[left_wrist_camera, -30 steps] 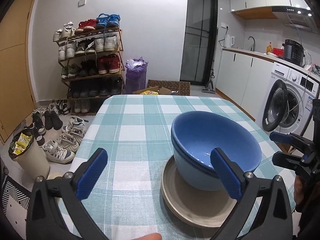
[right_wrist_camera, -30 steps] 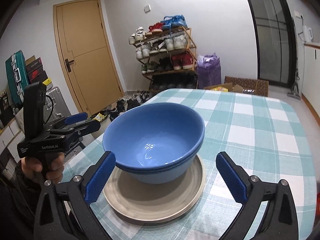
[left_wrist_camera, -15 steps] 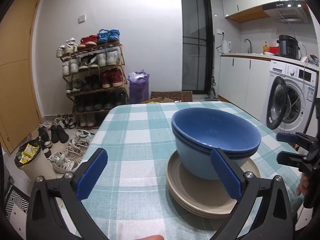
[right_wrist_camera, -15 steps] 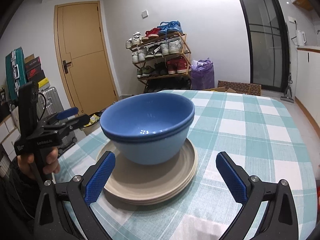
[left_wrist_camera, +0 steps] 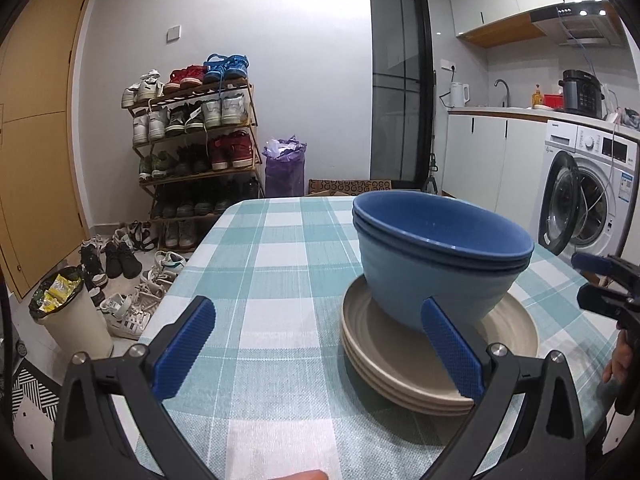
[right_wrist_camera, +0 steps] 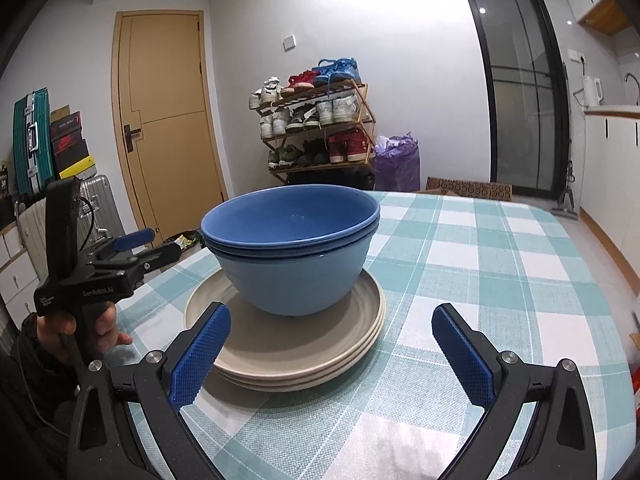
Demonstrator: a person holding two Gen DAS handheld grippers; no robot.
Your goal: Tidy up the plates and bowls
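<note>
left tongs (left_wrist_camera: 316,344) wide open, empty; right tongs (right_wrist_camera: 330,350) wide open, empty

Checked teal-and-white cloth (left_wrist_camera: 280,264) over the bench. Behind it, against the grey wall: wooden shoe rack (left_wrist_camera: 196,152), fully stocked; loose shoes (left_wrist_camera: 132,280) on the floor beside it. Purple bag (left_wrist_camera: 285,168) just right of the rack. Cream bin (left_wrist_camera: 72,316), lined, near bench corner. Washing machine (left_wrist_camera: 588,196), door ajar, under the counter; kettle (left_wrist_camera: 458,94) above. Tan door (right_wrist_camera: 168,120); teal suitcase (right_wrist_camera: 32,140) upright at left.
</note>
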